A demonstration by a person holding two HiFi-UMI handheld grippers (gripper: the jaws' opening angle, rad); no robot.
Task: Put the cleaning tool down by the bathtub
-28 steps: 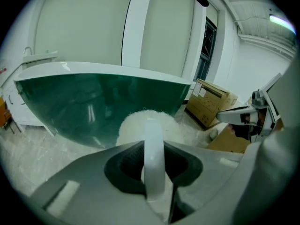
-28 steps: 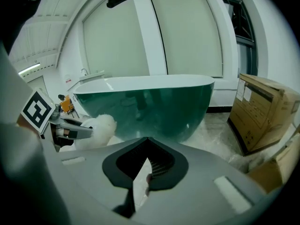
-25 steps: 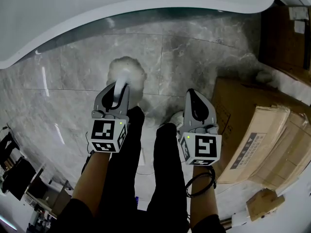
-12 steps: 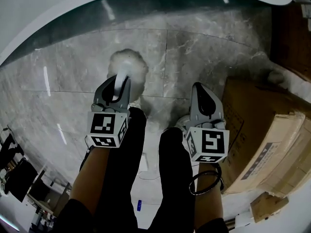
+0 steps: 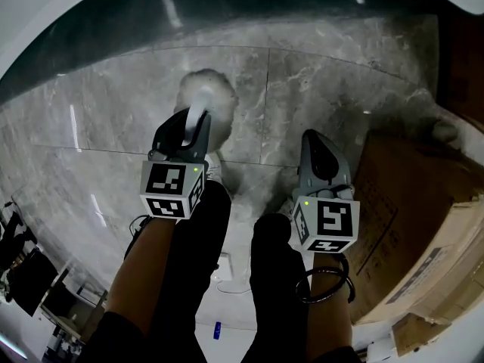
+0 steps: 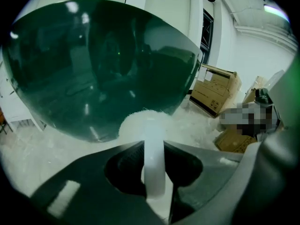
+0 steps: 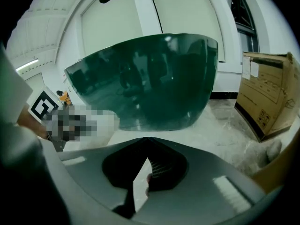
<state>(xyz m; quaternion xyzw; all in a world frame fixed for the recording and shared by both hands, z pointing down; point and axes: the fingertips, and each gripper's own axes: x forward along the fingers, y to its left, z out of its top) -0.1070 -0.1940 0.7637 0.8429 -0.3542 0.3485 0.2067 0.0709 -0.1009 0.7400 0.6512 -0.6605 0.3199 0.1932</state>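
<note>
My left gripper (image 5: 191, 119) is clenched on the tool (image 5: 206, 100): the white handle (image 6: 154, 159) runs straight up between the two jaws, pinched from both sides, and its fluffy white head (image 6: 140, 122) sticks out past the tips at 12 o'clock. In the head view that head hangs over the grey marble floor (image 5: 106, 127), a little short of the tub (image 5: 227, 13), whose dark green wall curves across the top from 10 to 2 o'clock. I cannot tell whether the fluff touches the floor. In the left gripper view (image 6: 153, 146) the tub (image 6: 103, 64) fills the upper half, and the fluff sits right in front of its lower edge.

My right gripper (image 5: 314, 136) is at 3 o'clock of the left one, well apart from the tool. Its jaws are pressed tip to tip with nothing between them; the right gripper view (image 7: 146, 138) shows the tips meeting in a point, with only a sliver of pale floor in the opening behind them. Beyond them the tub (image 7: 145, 78) stands at 12 o'clock.

Brown cardboard boxes (image 5: 423, 203) lie on the floor at 3 to 4 o'clock of the head view, just beside my right gripper; they show at 2 o'clock in the left gripper view (image 6: 213, 90) and at 3 o'clock in the right one (image 7: 265, 93).

My legs (image 5: 198, 263) in black stand at 6 o'clock, below both grippers, and a dark band (image 5: 325, 287) circles my right wrist
</note>
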